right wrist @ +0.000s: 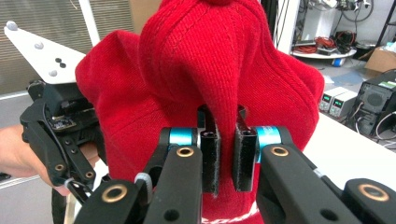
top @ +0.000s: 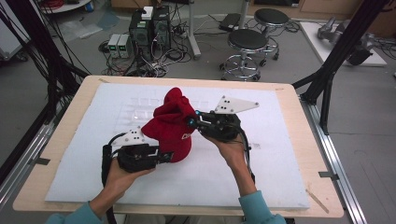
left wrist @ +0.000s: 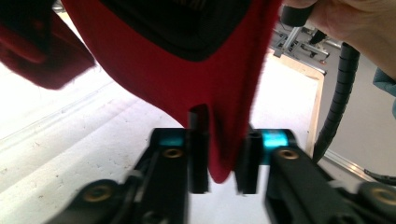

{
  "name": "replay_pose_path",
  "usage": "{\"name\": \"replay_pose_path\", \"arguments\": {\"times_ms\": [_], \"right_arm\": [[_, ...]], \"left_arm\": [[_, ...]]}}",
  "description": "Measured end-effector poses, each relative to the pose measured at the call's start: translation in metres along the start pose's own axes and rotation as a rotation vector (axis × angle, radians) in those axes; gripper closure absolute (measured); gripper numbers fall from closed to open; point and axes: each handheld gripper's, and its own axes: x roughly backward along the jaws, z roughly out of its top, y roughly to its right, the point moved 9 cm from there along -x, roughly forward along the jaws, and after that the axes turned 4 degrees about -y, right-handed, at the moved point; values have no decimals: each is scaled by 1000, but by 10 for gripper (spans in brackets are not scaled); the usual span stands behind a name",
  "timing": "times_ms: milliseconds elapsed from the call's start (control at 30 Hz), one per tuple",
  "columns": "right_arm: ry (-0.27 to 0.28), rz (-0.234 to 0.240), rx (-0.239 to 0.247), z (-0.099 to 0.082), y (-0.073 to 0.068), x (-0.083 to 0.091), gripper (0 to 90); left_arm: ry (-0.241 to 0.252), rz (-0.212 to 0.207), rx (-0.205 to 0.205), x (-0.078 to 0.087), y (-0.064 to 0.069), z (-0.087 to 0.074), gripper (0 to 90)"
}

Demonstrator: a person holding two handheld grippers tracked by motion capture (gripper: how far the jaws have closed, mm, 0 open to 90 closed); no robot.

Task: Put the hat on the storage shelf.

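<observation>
Teal sleeves cover both forearms, and each black gripper, left gripper (top: 164, 156) and right gripper (top: 192, 120), carries a white three-cornered plate, brass-coloured screws, blue bands beside its jaws and a ribbed black cable.

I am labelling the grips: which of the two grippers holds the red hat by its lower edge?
The left gripper: it pinches the red hat at its lower rim near the table. The right gripper grips a fold higher up on the hat's side.

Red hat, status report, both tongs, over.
Left tongs shut on red knit hat edge. Right tongs shut on a fold. Hat held up between them over white mat. Nothing in the way.
</observation>
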Motion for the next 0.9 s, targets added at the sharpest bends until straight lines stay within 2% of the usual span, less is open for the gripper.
{"name": "replay_pose_path", "arguments": {"times_ms": [100,233,300,333,400,433,533,567,600,633,700,767,900], "right_arm": [[8,0,2,1,-2,-1,845],[7,2,6,1,-3,-1,838],[16,5,10,1,-3,-1,802],[22,1,12,2,-3,-1,728],[39,-6,-5,4,-1,0,495],[38,-4,-14,4,-1,0,420],[22,-58,-31,3,5,0,175],[22,-68,-38,3,6,0,125],[16,-94,-39,2,8,1,106],[11,-104,-32,1,9,2,106],[0,-113,-18,-2,10,5,106],[-16,-160,9,-5,14,9,105],[-26,-198,-9,-13,19,19,96]], "left_arm": [[-10,10,3,1,-1,-1,845],[-12,21,1,2,0,-1,851],[-9,24,-4,3,0,0,852],[-11,24,-4,4,-1,0,852],[-11,30,-7,5,-1,0,852],[-17,32,-10,6,-2,-1,853],[-8,40,-12,9,-4,1,853],[-5,45,-17,11,-5,2,853],[2,54,-21,13,-7,4,853],[2,54,-21,13,-7,4,853],[20,81,-37,21,-12,12,852],[29,101,-47,26,-16,18,852],[48,149,-69,36,-27,32,853]]}}
